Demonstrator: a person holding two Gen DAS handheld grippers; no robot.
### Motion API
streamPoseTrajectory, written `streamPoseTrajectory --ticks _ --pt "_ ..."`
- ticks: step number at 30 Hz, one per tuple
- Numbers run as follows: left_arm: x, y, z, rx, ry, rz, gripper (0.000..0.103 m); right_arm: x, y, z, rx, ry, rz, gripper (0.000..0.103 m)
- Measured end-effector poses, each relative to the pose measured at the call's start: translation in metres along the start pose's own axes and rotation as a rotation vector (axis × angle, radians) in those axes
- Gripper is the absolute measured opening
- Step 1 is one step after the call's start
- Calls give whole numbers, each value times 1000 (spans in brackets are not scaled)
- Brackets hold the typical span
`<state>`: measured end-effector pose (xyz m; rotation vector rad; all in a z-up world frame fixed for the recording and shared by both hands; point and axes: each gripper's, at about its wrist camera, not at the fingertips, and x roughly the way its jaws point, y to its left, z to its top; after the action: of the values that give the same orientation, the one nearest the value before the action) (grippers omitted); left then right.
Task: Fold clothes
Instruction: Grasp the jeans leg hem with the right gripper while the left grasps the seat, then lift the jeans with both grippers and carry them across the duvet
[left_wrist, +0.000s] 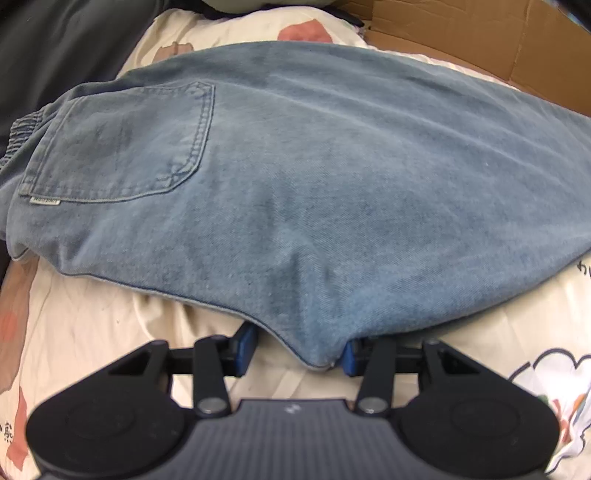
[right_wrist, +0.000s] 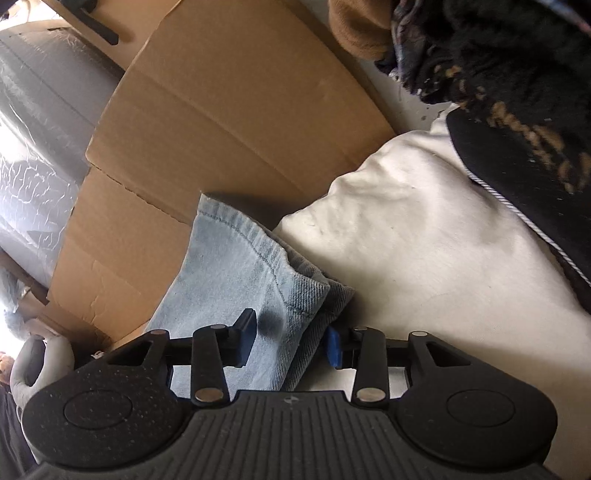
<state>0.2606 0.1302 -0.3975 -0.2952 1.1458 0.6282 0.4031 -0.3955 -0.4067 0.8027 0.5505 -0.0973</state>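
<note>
- The jeans (left_wrist: 295, 184) lie spread across the patterned bedding (left_wrist: 92, 332), back pocket (left_wrist: 122, 144) up, with the cardboard box (left_wrist: 498, 37) just beyond them.
- The left gripper (left_wrist: 295, 349) stands half open at the near edge of the jeans. A fold of denim sits between its blue pads (left_wrist: 245, 345) and seems to touch only one of them, so nothing is clamped.
- The right gripper (right_wrist: 291, 341) is likewise half open around the hemmed leg end (right_wrist: 240, 266) of the jeans. One pad rests on the cloth, the other just beside it. Whether they pinch is hard to judge from this angle.
- Risk: if either hand lifts now, the jeans likely slip free and the fold collapses, because the pads are not pressing.
- Risk: closing on the jeans' edge could also catch the loose bedding beneath and drag it along.
- Risk: the leg end lies against the box, which may snag it.
- Count: one pair of jeans, one visible pocket, two grippers, one box, one dark garment (right_wrist: 517, 92) beyond the jeans' leg.
</note>
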Motion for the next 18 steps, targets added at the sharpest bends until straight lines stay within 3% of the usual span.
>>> streamPoseTrajectory --ticks 4,5,6,9,13,18 --pt "-1 1 0 -5 -4 0 48 5 1 4 -11 6 1 43" --pt "-1 2 -1 -12 -5 -4 48 5 2 5 -17 12 -6 40" --pt "-1 2 -1 -19 -6 -8 45 5 4 5 -24 18 -13 25" --pt "-2 6 1 -56 10 -41 35 4 9 10 -61 31 -26 17" --pt "-4 9 5 -92 34 -72 25 6 13 10 -53 24 -52 15" --pt "0 10 11 -129 75 -88 21 10 23 12 -60 32 -121 13"
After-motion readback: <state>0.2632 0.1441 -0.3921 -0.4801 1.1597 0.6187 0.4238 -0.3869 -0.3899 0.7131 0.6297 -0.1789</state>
